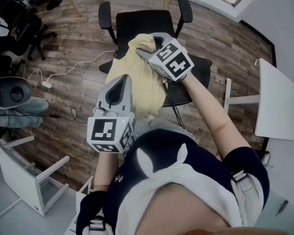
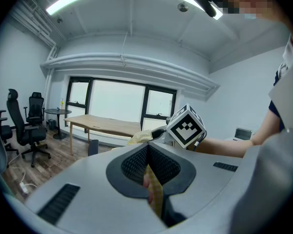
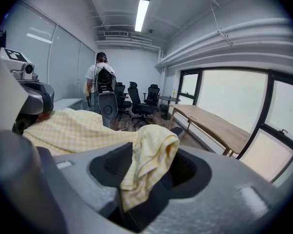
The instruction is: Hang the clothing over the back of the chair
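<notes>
A pale yellow checked garment [image 1: 137,82] lies draped over the back of the black office chair [image 1: 198,72], whose seat faces away from me. My left gripper [image 1: 121,80] is at the garment's near left side, shut on a fold of the cloth [image 2: 156,191]. My right gripper [image 1: 146,53] is at the top of the garment, over the chair back. Its jaws stand apart, with a bunched corner of the cloth [image 3: 151,150] hanging loosely between them and the pads not pressing it. From there the left gripper [image 3: 31,101] shows beyond the spread cloth.
A white desk [image 1: 279,102] stands at the right and a white cabinet [image 1: 29,175] at the lower left. Black office chairs [image 1: 19,18] crowd the far left. A cable with a power strip [image 1: 46,84] lies on the wooden floor. A person [image 3: 100,82] stands farther down the room.
</notes>
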A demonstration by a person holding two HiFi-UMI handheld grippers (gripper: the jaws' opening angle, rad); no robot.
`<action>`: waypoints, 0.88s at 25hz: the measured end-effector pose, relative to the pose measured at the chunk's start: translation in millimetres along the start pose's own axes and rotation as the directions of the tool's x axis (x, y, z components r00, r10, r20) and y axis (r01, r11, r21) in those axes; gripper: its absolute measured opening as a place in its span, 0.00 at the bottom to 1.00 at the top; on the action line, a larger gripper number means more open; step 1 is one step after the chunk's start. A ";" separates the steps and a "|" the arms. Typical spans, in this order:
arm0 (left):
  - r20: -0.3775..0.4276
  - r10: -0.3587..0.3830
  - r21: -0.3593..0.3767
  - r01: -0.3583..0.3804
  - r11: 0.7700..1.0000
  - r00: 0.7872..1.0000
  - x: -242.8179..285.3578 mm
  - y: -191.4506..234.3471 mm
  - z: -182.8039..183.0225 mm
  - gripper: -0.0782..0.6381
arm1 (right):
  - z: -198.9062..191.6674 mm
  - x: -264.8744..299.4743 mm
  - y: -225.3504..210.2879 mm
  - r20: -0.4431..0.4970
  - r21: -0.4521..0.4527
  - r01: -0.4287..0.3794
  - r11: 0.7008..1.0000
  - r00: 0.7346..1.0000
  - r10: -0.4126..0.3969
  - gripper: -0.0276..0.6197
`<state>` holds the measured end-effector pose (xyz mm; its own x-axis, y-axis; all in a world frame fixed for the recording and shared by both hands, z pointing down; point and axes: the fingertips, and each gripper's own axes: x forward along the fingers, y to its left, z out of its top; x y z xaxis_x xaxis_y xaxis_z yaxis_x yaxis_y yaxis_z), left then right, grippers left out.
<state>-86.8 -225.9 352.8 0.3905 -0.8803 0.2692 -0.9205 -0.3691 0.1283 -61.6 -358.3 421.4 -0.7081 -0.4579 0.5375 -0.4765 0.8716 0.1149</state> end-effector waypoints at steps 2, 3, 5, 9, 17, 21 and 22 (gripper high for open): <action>0.000 -0.001 0.000 0.001 1.000 1.000 -0.7 0.0 0.1 0.12 | 1.6 -1.3 0.4 0.003 0.007 0.006 1.000 1.000 -0.006 0.40; 0.000 -0.001 0.001 0.001 1.000 1.000 -0.9 -0.1 0.1 0.12 | 2.0 -1.7 0.4 0.004 0.010 0.008 1.000 1.000 -0.008 0.41; -0.001 -0.002 0.004 0.002 1.000 1.000 -0.6 -0.4 0.2 0.12 | 2.0 -2.0 -0.5 0.005 0.012 0.011 1.000 1.000 -0.011 0.41; 0.004 0.000 0.008 0.000 1.000 1.000 0.4 -0.8 -0.2 0.12 | 7.0 -6.3 -4.7 0.041 0.010 0.032 0.999 0.999 -0.032 0.41; 0.014 -0.001 0.012 0.001 1.000 1.000 -0.6 -1.9 0.8 0.12 | 28.9 -28.4 -16.3 0.170 0.012 0.112 0.994 0.979 -0.113 0.41; 0.019 -0.005 0.011 0.005 1.000 1.000 0.7 -1.0 2.0 0.12 | 41.0 -40.9 -20.0 0.226 0.020 0.140 0.990 0.964 -0.141 0.41; 0.020 -0.006 0.010 0.006 1.000 1.000 1.0 -0.8 1.9 0.12 | 43.4 -44.0 -19.9 0.236 0.021 0.144 0.989 0.961 -0.145 0.41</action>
<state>-85.7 -227.0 351.2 0.3961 -0.8838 0.2490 -0.9181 -0.3776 0.1200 -43.5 -363.0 359.2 -0.7342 -0.6080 0.3022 -0.5849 0.7924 0.1734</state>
